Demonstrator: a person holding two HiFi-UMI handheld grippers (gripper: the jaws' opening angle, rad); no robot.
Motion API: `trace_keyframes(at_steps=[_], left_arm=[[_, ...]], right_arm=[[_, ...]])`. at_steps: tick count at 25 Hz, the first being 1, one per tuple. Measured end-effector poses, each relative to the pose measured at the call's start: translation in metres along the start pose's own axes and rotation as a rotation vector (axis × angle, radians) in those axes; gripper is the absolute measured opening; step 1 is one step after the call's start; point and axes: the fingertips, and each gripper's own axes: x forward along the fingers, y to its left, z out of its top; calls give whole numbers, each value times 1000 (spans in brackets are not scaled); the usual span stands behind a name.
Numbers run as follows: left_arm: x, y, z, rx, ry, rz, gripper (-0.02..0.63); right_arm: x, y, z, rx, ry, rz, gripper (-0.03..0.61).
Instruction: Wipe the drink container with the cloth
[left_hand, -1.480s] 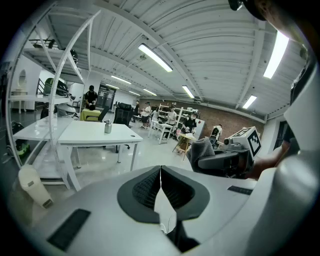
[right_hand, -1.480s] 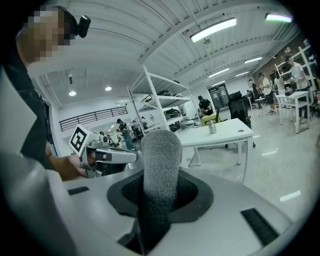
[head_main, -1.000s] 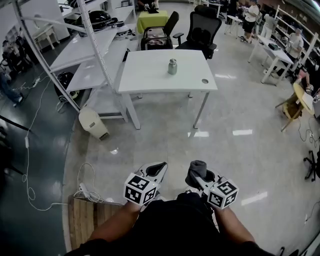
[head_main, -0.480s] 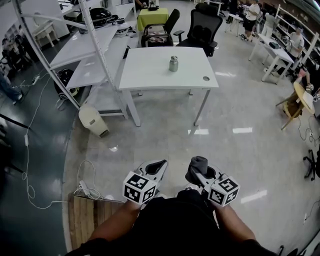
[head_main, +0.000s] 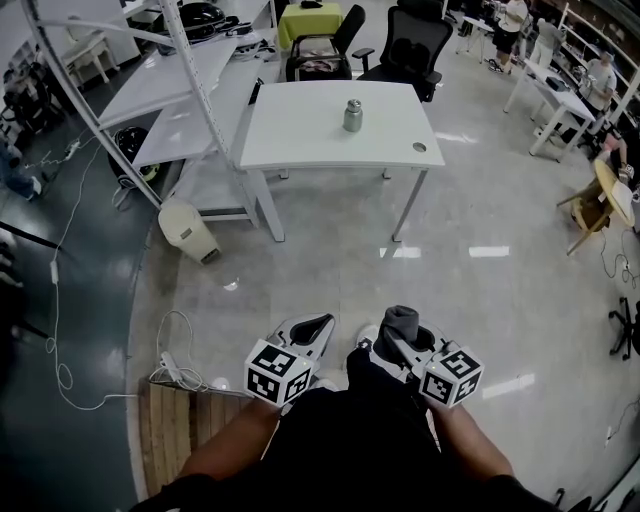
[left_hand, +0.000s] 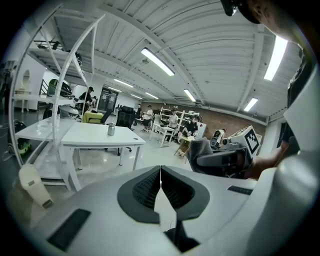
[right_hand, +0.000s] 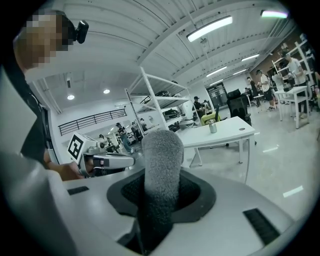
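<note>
A small metal drink container (head_main: 353, 115) stands upright and alone on a white tabletop (head_main: 300, 140), near its far edge. Well short of the tabletop's near side, we hold both claws side by side above the shiny floor (head_main: 330, 260). Our right claw (right_hand: 161, 186) grips a rolled grey cloth (right_hand: 161, 150) that sticks up between its jaws. Our left claw (left_hand: 160, 172) is closed and empty. A black office chair (head_main: 412, 45) stands beyond the tabletop.

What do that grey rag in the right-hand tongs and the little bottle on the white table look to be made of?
The cloth looks like soft fuzzy fabric, maybe microfiber, matte grey, with a nubby pile. The drink container is probably metal: silvery with a dull sheen, though too small to be sure.
</note>
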Motion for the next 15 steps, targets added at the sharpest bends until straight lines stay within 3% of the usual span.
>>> trace_keyframes(at_steps=[15], left_arm=[[48,65,43,2,11,63,17]], right_arm=[[70,-69,50,17,-11,29,112]])
